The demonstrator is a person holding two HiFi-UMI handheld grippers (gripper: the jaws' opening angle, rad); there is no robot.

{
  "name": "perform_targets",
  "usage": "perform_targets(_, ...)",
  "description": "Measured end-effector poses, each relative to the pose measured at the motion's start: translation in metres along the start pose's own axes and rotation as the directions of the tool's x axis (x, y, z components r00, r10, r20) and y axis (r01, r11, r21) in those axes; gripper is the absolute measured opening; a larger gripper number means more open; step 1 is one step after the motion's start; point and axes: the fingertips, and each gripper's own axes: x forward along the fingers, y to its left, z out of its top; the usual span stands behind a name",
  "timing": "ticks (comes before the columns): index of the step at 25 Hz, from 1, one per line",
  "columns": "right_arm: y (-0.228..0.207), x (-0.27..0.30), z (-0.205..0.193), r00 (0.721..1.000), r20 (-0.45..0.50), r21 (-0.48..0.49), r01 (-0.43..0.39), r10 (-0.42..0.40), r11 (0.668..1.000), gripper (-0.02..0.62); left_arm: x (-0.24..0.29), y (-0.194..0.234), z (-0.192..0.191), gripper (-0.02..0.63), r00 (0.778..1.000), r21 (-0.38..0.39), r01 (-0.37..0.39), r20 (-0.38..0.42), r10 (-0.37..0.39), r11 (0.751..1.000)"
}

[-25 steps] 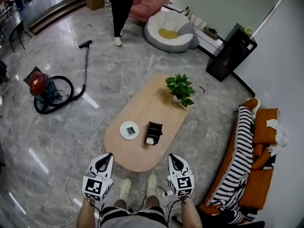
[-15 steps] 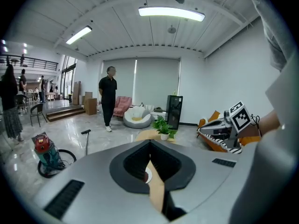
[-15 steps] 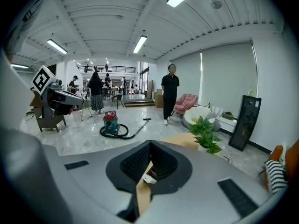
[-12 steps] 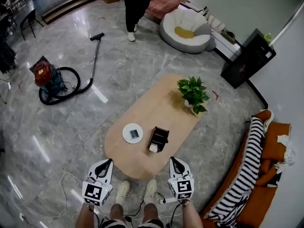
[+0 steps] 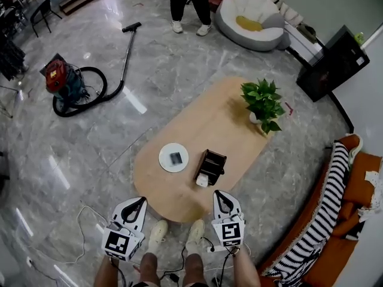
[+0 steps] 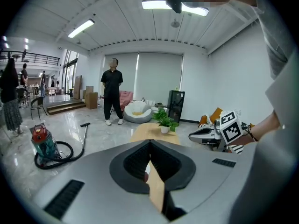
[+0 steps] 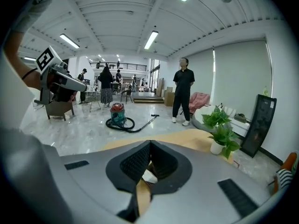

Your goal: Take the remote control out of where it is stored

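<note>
A black open-topped holder (image 5: 212,164) stands on the oval wooden table (image 5: 209,124). A white object (image 5: 202,180) pokes out of its near end; I cannot tell whether it is the remote control. Through the right gripper's jaws the same white object (image 7: 149,175) shows. My left gripper (image 5: 141,201) and right gripper (image 5: 218,195) hang side by side just short of the table's near edge, both shut and empty. In the left gripper view the left gripper (image 6: 149,143) has its tips meeting, and the right gripper (image 7: 149,143) looks the same in its own view.
A white plate (image 5: 173,158) with a small dark item lies left of the holder. A potted plant (image 5: 263,104) stands at the table's far end. A red vacuum cleaner (image 5: 64,82) with its hose sits on the floor at left. A person (image 5: 190,5) stands beyond the table. An orange sofa (image 5: 359,190) is at right.
The head view has drifted, so the table and holder sit a little further right and the vacuum cleaner higher. Both grippers keep their places at the bottom, still shut.
</note>
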Motion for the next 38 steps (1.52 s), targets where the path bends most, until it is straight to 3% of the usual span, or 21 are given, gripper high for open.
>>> perform_targets(6, 0.013, 0.019, -0.030, 0.999, -0.012, -0.035, -0.044, 0.043, 0.998, 0.008, 0.021, 0.001, -0.035, 0.006, 1.000, -0.026, 0.009, -0.016, -0.010, 1.000)
perform_targets(14, 0.022, 0.044, -0.067, 0.998, -0.053, -0.084, -0.041, 0.037, 0.996, 0.008, 0.034, 0.001, -0.085, 0.006, 0.999, -0.055, 0.016, -0.028, -0.017, 0.998)
perform_targets(20, 0.027, 0.054, -0.086, 0.990, -0.137, -0.194, -0.064, 0.037, 0.979, 0.008, 0.031, -0.001, -0.092, 0.006, 0.999, -0.051, 0.015, -0.038, -0.016, 0.999)
perform_targets(26, 0.031, 0.067, -0.099, 0.980, -0.200, -0.334, -0.084, 0.016, 0.939, 0.014, 0.026, 0.004, -0.098, 0.006, 1.000, -0.090, -0.008, -0.031, 0.005, 0.996)
perform_targets(31, 0.030, 0.085, -0.110, 0.974, -0.227, -0.371, -0.085, -0.001, 0.925, 0.167, 0.020, 0.008, -0.103, 0.005, 0.999, -0.070, -0.012, -0.049, 0.009, 0.998)
perform_targets(38, 0.036, 0.108, -0.134, 0.955, -0.296, -0.470, -0.140, -0.006, 0.871, 0.189, 0.014, 0.017, -0.115, 0.006, 0.997, -0.095, -0.035, -0.068, 0.029, 0.995)
